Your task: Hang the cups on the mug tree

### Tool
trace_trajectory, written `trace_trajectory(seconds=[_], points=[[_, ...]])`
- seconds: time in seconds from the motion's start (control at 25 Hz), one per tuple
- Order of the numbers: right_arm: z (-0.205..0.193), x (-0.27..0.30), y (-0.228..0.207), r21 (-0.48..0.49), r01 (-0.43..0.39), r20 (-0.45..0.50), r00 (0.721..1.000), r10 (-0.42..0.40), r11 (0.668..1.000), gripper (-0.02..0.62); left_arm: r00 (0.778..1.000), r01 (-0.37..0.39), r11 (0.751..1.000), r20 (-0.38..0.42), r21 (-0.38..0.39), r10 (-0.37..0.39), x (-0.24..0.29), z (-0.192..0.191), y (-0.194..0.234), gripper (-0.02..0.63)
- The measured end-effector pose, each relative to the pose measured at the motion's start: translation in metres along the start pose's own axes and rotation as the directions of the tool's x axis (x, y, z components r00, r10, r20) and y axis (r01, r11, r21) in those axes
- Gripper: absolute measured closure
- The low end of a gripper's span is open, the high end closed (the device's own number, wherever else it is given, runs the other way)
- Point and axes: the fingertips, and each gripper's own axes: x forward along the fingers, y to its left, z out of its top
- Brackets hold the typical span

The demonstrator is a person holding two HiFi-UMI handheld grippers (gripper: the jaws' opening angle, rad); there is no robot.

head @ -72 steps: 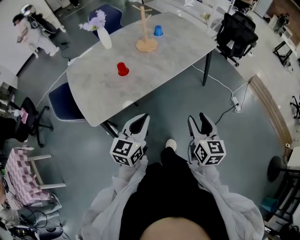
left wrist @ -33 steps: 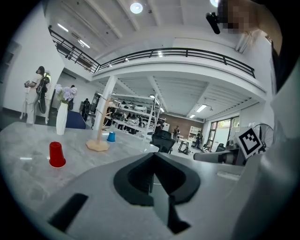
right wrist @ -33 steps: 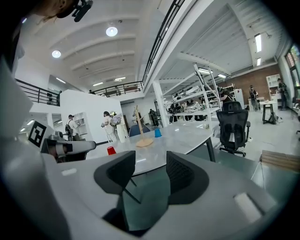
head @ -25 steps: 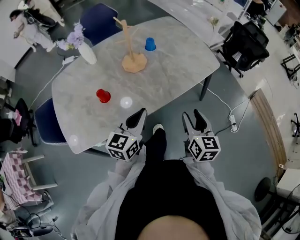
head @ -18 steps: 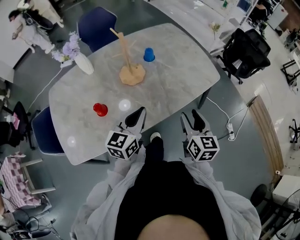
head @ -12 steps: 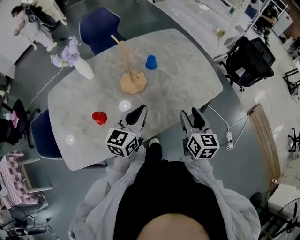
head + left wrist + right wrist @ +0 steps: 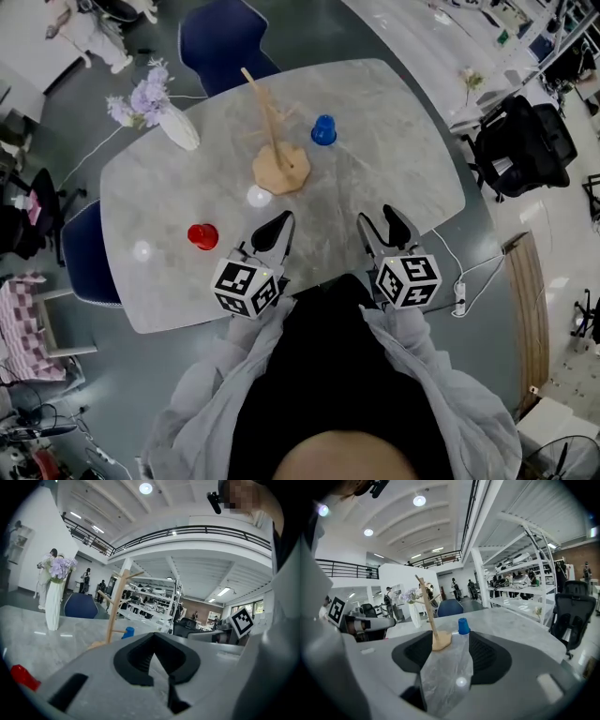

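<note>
A wooden mug tree [image 7: 273, 141] stands bare on the grey marble table [image 7: 394, 169]. A blue cup [image 7: 323, 130] sits upside down to its right, and a red cup [image 7: 202, 235] upside down at the near left. My left gripper [image 7: 277, 226] hovers over the table's near edge, shut and empty, to the right of the red cup [image 7: 23, 677]. My right gripper [image 7: 382, 225] is open with only tabletop between its fingers; its jaws have just been opening. It points at the blue cup [image 7: 462, 626] and the tree [image 7: 427, 606].
A white vase of purple flowers [image 7: 173, 127] stands at the table's far left. Blue chairs [image 7: 230, 37] sit behind and left of the table, and a black office chair [image 7: 520, 145] is on the right. A cable and power strip [image 7: 459, 295] lie on the floor.
The view has closed in on the table. Both grippers, earlier over the floor in front of it, now reach over its near edge. The right jaws stand a little wider.
</note>
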Motion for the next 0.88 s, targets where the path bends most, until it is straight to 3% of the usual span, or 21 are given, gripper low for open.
trace_trajectory(seconds=[0.32,0.52,0.76,0.88], points=[[0.041,0.069,-0.018,-0.079,-0.119,-0.035,0.993,0.116,0.990,0.342,0.989,-0.146,0.987,0.017,-0.069,0.148,0.022,0.002,0.033,0.606],[0.061,0.105,-0.035,-0.139,-0.190,-0.073,0.981,0.181,0.972,0.329,0.968,-0.246,0.964,0.026,-0.098,0.250,0.038,0.009,0.040,0.606],[0.062,0.148,-0.047,-0.230,-0.253,-0.122,0.965,0.230,0.940,0.306,0.934,-0.352,0.929,0.024,-0.113,0.356,0.048,0.012,0.052,0.606],[0.057,0.173,-0.047,-0.228,-0.274,-0.147,0.958,0.245,0.934,0.292,0.914,-0.400,0.908,0.017,-0.123,0.405,0.048,0.011,0.063,0.606]])
